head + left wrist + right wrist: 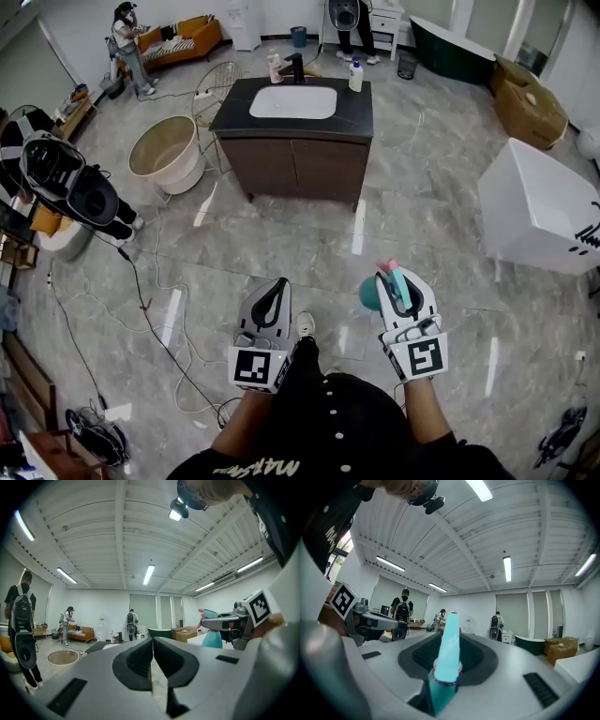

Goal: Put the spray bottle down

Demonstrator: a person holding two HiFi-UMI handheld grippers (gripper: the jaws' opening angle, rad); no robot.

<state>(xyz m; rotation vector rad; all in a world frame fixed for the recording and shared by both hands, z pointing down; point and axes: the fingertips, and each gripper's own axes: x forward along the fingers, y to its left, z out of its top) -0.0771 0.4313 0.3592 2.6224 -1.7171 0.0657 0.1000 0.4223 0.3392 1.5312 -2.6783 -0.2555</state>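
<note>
A teal spray bottle (369, 294) with a pink nozzle hangs in my right gripper (395, 275), which is shut on the bottle's neck. In the right gripper view the bottle's teal head (450, 651) stands upright between the jaws, pink tip on top. My left gripper (278, 284) is shut with nothing in it; its jaws meet at the tips (152, 641). Both grippers point level, side by side above the marble floor. From the left gripper view the bottle (212, 638) shows at the right. Ahead stands a dark vanity (358, 111) with a white sink (292, 101).
On the vanity stand a pink bottle (274, 66), a black faucet (296, 66) and a white bottle (356, 75). A beige tub (167, 155) sits left of it, a white bathtub (544, 211) at the right. Cables (150, 300) trail across the floor. People stand at the back.
</note>
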